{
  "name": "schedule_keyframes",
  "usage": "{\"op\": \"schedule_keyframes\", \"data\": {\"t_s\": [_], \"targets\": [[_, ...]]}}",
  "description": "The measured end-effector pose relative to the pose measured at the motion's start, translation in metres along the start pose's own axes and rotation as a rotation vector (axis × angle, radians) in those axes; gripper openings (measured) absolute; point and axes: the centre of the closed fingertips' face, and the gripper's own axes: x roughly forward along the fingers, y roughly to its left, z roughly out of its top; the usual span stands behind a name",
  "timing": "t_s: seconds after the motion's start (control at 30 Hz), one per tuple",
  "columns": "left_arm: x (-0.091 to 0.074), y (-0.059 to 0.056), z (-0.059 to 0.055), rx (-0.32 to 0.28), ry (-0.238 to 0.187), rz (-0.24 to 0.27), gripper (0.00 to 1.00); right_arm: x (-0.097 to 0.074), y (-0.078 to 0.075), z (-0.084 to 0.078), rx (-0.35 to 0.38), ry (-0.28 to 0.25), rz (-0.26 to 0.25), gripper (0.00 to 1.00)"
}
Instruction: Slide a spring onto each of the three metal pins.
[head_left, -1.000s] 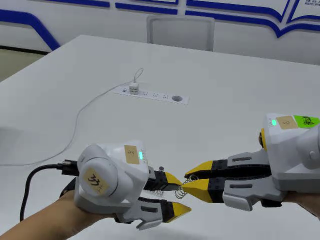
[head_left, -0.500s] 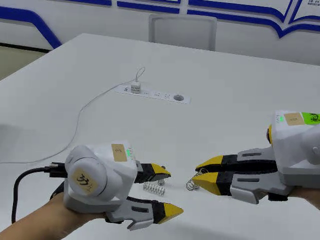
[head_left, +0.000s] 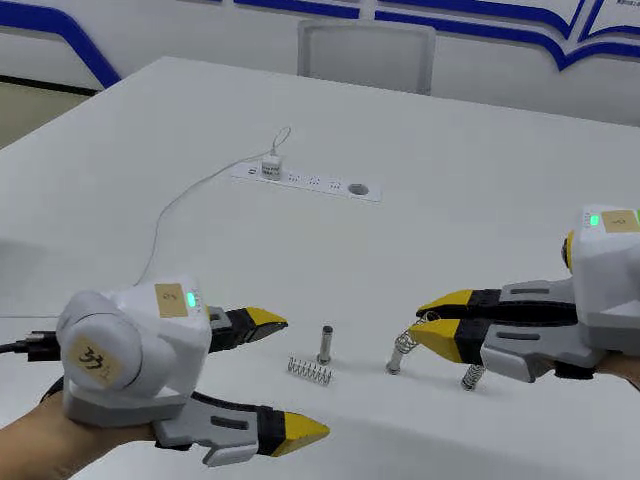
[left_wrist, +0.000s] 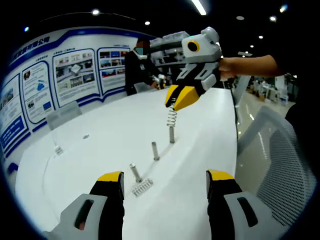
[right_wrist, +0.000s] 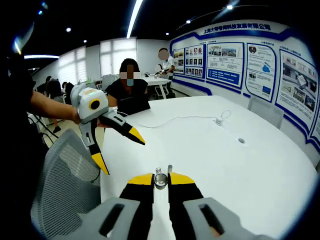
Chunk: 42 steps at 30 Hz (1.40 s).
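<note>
On white table (head_left: 450, 150), loose spring (head_left: 309, 371) (chair (head_left: 365, 55) behind)

Tabletop (head_left: 450, 180) lies open; upright pins (head_left: 325, 343) and loose spring (head_left: 309, 371) crowd centre

Bright ceiling strips (right_wrist: 134, 20) light evenly; shadows soft, fisheye edges bend, far background seemingly blurred.

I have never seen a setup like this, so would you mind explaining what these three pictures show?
A person holds a two-fingered gripper in each hand; there is no robot arm. One picture is from a headset camera looking down at the white table; the two round ones are from cameras on the grippers. Three upright metal pins stand there, one loose spring lying beside them. The left gripper is open and empty; the right gripper pinches a second spring near the pins.
</note>
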Motion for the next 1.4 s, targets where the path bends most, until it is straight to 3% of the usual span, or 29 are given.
{"op": "schedule_keyframes", "data": {"t_s": [0.33, 0.53, 0.7, 0.93, 1.4], "targets": [[-0.023, 0.021, -0.004, -0.075, -0.034, 0.051, 0.8, 0.0, -0.021, 0.001, 0.021, 0.006, -0.05, 0.11], [-0.035, 0.039, -0.002, -0.131, -0.068, 0.11, 0.85, 0.001, -0.036, -0.002, 0.061, 0.018, -0.093, 0.11], [-0.039, 0.048, -0.005, -0.147, -0.061, 0.126, 0.92, 0.005, -0.043, -0.005, 0.08, 0.023, -0.111, 0.11], [-0.04, 0.049, -0.006, -0.19, -0.072, 0.128, 1.0, 0.013, -0.051, -0.016, 0.08, 0.063, -0.127, 0.11], [-0.04, 0.05, -0.022, -0.232, -0.051, 0.146, 1.0, 0.038, -0.059, -0.038, 0.12, 0.115, -0.114, 0.11]]}}
